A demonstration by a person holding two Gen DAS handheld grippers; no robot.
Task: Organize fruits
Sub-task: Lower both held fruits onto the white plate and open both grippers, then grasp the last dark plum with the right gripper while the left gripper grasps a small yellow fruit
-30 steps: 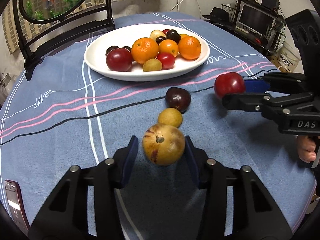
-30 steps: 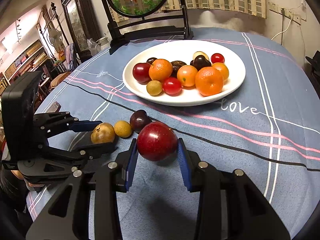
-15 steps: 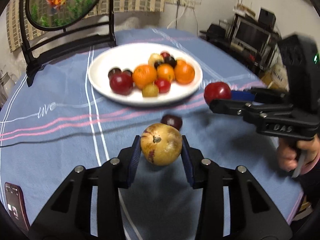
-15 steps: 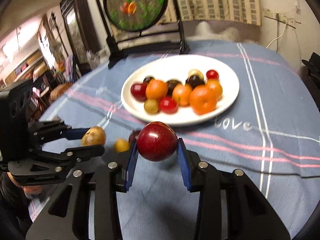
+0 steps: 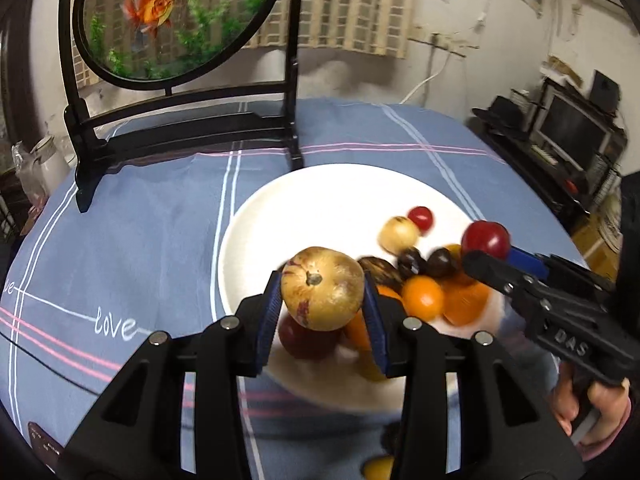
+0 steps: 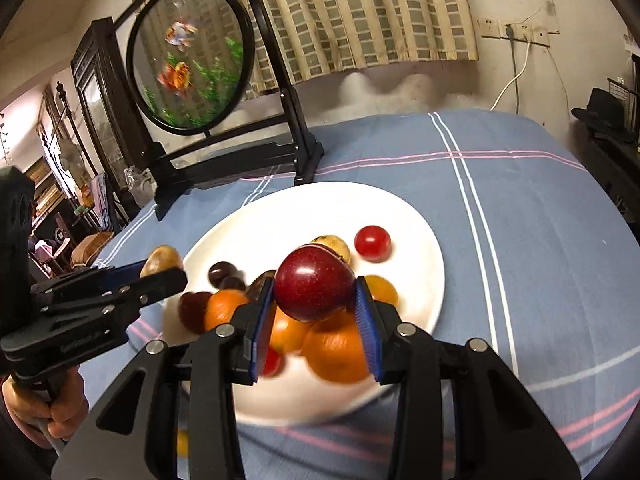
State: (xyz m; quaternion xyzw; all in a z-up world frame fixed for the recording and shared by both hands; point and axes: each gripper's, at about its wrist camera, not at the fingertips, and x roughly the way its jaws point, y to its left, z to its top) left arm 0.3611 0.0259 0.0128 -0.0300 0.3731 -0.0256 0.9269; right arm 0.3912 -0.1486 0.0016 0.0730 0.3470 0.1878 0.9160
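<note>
My left gripper [image 5: 320, 300] is shut on a tan speckled fruit [image 5: 322, 286] and holds it in the air over the near part of the white plate [image 5: 320, 196]. My right gripper [image 6: 314, 300] is shut on a dark red plum [image 6: 314, 280] and holds it above the plate's [image 6: 416, 216] fruit pile. The plate holds oranges [image 6: 336, 350], dark plums [image 5: 440, 262], a red cherry tomato [image 6: 373, 243] and a pale fruit [image 5: 399, 234]. The right gripper with its plum shows in the left wrist view [image 5: 486, 240]. The left gripper with its fruit shows in the right wrist view [image 6: 162, 262].
A round fish-picture screen on a black stand [image 5: 180, 128] stands just behind the plate. A small yellow fruit [image 5: 378, 468] lies on the blue tablecloth [image 5: 132, 240] near me, partly hidden by my fingers. A dark device [image 5: 44, 444] lies at the near left edge.
Both grippers have lifted their fruits off the cloth and carried them forward over the plate. The small yellow and dark fruits stayed behind on the cloth.
</note>
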